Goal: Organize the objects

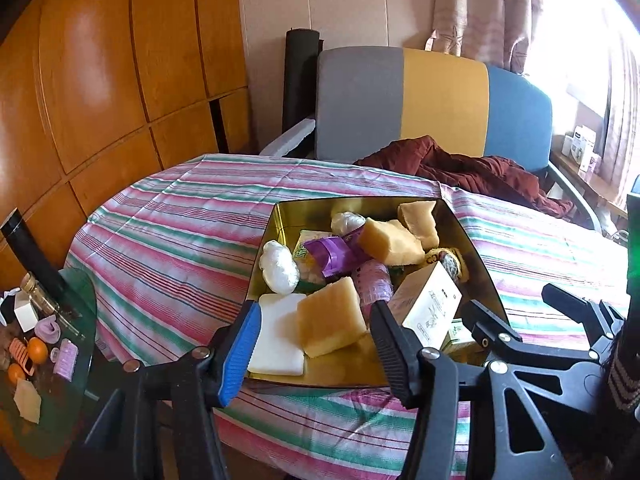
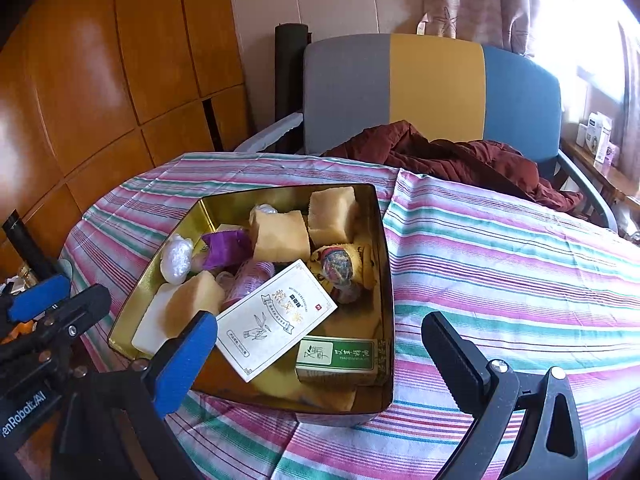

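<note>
A gold metal tin (image 1: 276, 224) (image 2: 386, 312) sits on the striped tablecloth, filled with several items: tan sponge blocks (image 1: 330, 320) (image 2: 280, 236), a white block (image 1: 278, 336), a purple wrapper (image 1: 332, 254) (image 2: 226, 248), white plastic bundles (image 1: 278, 266), a white carton (image 1: 430, 306) (image 2: 276, 316), a green box (image 2: 338, 360) and a colourful ball (image 2: 338, 266). My left gripper (image 1: 316, 344) is open and empty over the tin's near edge. My right gripper (image 2: 320, 360) is open and empty, its jaws wide apart at the tin's near right corner.
A low glass side table (image 1: 76, 364) at left holds oranges (image 1: 37, 348), a tan block (image 1: 27, 400), purple items and a dark bottle (image 1: 30, 252). A grey-yellow-blue chair (image 1: 436, 100) with a maroon garment (image 1: 460, 168) stands behind the table. Wooden wardrobe at left.
</note>
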Available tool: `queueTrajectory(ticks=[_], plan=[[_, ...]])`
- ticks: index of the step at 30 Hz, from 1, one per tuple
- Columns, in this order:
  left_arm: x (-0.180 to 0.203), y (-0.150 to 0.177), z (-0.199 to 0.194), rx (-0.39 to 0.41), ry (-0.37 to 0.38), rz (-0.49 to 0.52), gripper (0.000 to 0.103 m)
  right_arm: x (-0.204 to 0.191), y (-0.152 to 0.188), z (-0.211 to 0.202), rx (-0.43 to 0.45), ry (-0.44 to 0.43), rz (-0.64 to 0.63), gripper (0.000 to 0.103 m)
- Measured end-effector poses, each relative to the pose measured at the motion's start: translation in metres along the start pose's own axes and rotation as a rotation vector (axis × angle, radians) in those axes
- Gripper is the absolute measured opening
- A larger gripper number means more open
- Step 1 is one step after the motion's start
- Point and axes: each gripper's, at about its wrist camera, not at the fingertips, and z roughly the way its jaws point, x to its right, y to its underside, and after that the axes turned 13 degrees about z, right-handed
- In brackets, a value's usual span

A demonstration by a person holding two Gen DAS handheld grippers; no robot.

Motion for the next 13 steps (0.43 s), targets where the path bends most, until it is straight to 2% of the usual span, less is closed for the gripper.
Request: queueTrajectory(ticks=[5, 8, 13], plan=[[-0.002, 0.004, -0.002, 0.007, 0.003, 0.000, 0.057, 0.001, 0.001, -0.001, -0.001, 0.003, -0.003, 0.103], [-0.006, 0.006, -0.005, 0.038, 0.009, -0.012, 0.052, 0.000, 0.001, -0.001, -0.004, 0.007, -0.002, 0.103], [-0.012, 0.007, 0.003, 0.009, 0.036, -0.027, 0.053, -0.003, 0.002, -0.002, 0.001, 0.008, -0.010, 0.103]])
